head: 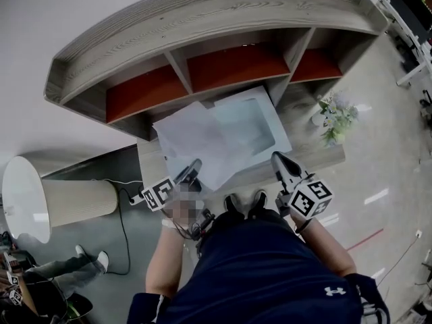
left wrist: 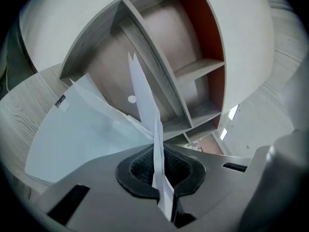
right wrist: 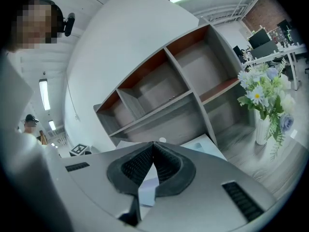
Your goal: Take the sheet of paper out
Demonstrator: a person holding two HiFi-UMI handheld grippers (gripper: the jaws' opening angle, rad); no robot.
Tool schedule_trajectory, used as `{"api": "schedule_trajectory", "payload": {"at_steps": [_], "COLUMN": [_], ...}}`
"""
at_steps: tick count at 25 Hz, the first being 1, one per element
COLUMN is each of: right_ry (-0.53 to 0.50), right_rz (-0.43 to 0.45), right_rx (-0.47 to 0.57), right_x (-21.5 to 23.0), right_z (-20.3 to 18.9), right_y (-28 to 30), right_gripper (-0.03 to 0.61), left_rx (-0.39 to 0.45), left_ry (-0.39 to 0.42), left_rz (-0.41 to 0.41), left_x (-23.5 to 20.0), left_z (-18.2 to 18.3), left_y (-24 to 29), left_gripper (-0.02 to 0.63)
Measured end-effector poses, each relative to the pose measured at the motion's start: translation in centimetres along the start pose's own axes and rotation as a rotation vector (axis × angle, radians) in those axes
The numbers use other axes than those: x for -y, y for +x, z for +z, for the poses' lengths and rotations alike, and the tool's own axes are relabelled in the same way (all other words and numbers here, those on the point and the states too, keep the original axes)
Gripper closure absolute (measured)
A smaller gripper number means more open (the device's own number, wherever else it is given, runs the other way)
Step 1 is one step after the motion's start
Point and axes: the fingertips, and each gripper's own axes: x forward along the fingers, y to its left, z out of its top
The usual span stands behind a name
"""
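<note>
Left gripper [left wrist: 155, 149]: jaws together, clamped on the sheet of paper [head: 187, 137]. Its own view shows the sheet edge-on, running through the pads and up past them.

Right gripper [head: 277, 158]: jaws closed, tips meeting. A pale corner of the translucent file folder [head: 251, 121] sits pinched between the pads. In the head view the tips are at the folder's near edge, by its right corner.

Paper: held over the left-centre of the desk [head: 317, 155], in front of the left and middle cubbies. Its right part overlaps the folder's left side. Can't tell whether any of it is inside the folder. The near-left corner is in the left gripper, at the desk's front edge.

Folder: centre of the desk, skewed. Its far corner is up against the hutch [head: 202, 19], near the divider between the middle and right cubbies.

Hutch: curved wood-grain, along the desk's back edge, three open cubbies with red back panels.

Vase of flowers [head: 335, 117]: right end of the desk, apart from the folder.

On the floor left of the desk: a white cylinder [head: 61, 201] on its side, and a power strip [head: 135, 198] with a cable.
</note>
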Motion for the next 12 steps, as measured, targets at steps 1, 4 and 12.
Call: {"api": "schedule_trajectory", "payload": {"at_steps": [1,4,12], "right_ry": [-0.008,-0.039,-0.174], "right_rz": [0.001,0.003,0.025], "right_rx": [0.006,0.023,0.073], "right_x": [-0.2,-0.8,-3.5], "right_z": [0.4,1.5,5.0], "right_y": [0.0,-0.3,-0.9], "right_gripper": [0.574,0.574,0.574], "left_rx": [0.002,0.009,-0.029], "left_ry": [0.002,-0.003,0.011], "left_rz": [-0.009,-0.054,-0.144], "left_x": [0.6,2.6,5.2], "left_z": [-0.2,-1.1,-2.6], "left_y": [0.0,-0.1,-0.3], "left_gripper": [0.595,0.595,0.595]}}
